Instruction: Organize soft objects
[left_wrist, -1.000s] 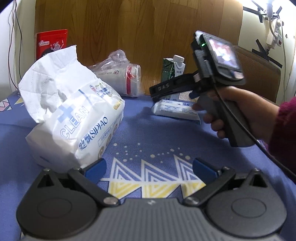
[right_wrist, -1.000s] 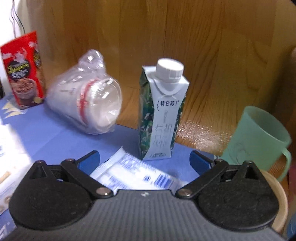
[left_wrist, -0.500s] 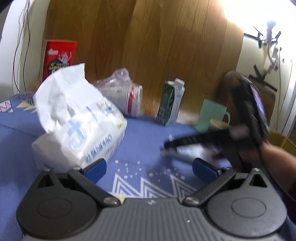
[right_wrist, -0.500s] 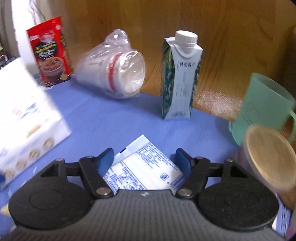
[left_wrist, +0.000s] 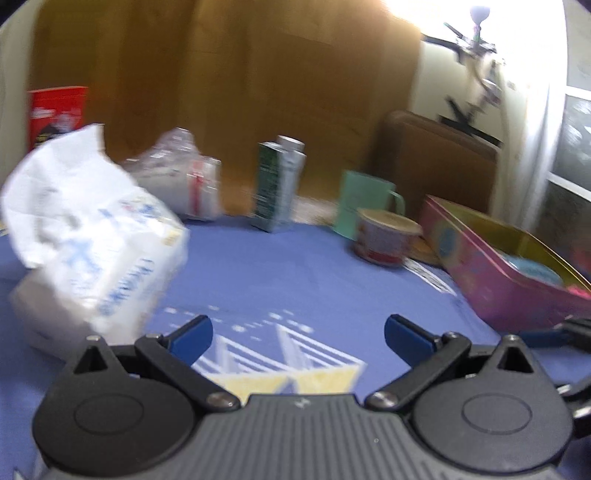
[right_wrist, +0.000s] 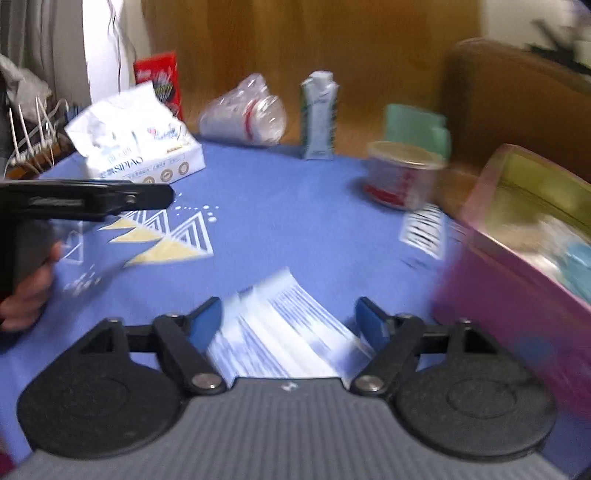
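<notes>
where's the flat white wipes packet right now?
Right wrist view: the flat white packet sits between the right gripper's blue fingers, over the blue tablecloth, just left of the pink tin.

This looks like a lived-in room of a home. A counter spread with a blue patterned cloth (right_wrist: 280, 206) carries everyday groceries: a green-and-white drink carton with a screw cap (right_wrist: 319, 118), a red snack packet (right_wrist: 159, 79), a white soft pack of paper tissues (right_wrist: 136, 144), a mint-green plastic mug (left_wrist: 364, 203) and a pink metal tin (left_wrist: 491, 266). Behind stand wood-grain panelling (left_wrist: 258, 74) and a brown headboard-like panel (left_wrist: 436, 166), with loose cables on a pale wall (right_wrist: 110, 55).
</notes>
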